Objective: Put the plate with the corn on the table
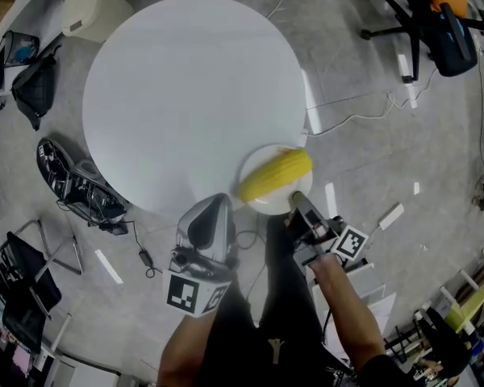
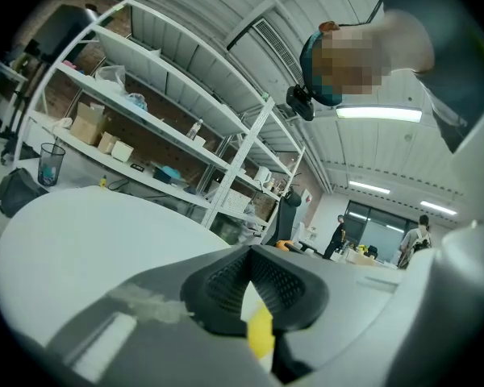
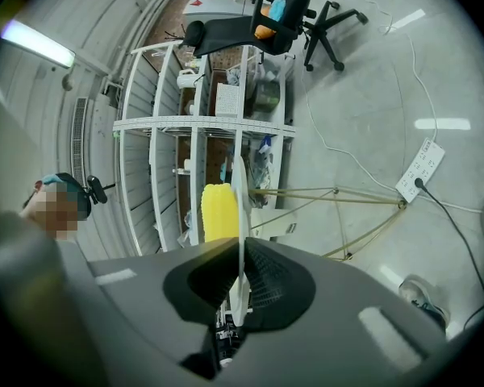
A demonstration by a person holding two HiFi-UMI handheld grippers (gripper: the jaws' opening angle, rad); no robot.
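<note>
Right tool (image 3: 239, 252) pinches the rim of a plate (image 3: 239, 192) carrying corn (image 3: 218, 212).

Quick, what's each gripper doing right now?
Left gripper: closed, nothing held.
Right gripper: closed on the rim of the plate carrying the corn.

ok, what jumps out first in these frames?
The bright yellow corn on a white plate, pinched at its rim by the right tool, over the near right edge of the big round white table. The left tool hangs just beside the plate, at the table's near edge.
</note>
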